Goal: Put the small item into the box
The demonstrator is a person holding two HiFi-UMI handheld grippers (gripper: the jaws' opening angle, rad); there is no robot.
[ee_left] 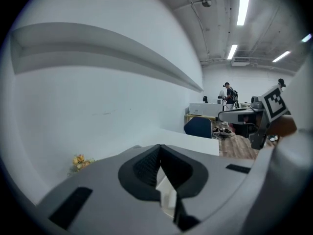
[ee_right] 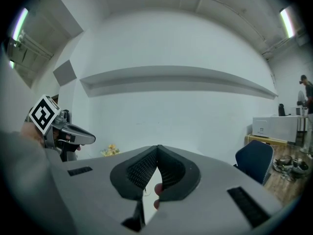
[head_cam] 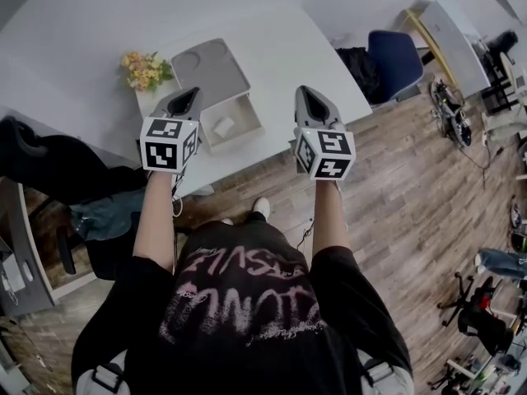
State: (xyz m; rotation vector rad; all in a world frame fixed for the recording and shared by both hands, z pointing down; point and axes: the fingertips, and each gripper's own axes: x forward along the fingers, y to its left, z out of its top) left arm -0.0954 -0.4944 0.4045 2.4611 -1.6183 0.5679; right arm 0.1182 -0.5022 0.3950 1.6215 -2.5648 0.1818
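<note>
An open box [head_cam: 239, 128] stands on the white table [head_cam: 288, 48], its grey lid [head_cam: 211, 72] folded back behind it. A small white item [head_cam: 223, 126] lies inside the box. My left gripper [head_cam: 185, 95] hangs just left of the box, raised above the table, with its jaws shut and empty [ee_left: 160, 149]. My right gripper [head_cam: 311, 97] is held right of the box near the table's front edge, also shut with nothing between its ribbed pads [ee_right: 157, 149]. Both point away from me toward the wall.
A small bunch of yellow flowers [head_cam: 145, 70] sits at the table's left end, behind the left gripper. A blue chair [head_cam: 396, 59] stands to the right of the table on the wood floor. Dark clothing [head_cam: 58, 169] lies on a desk at my left.
</note>
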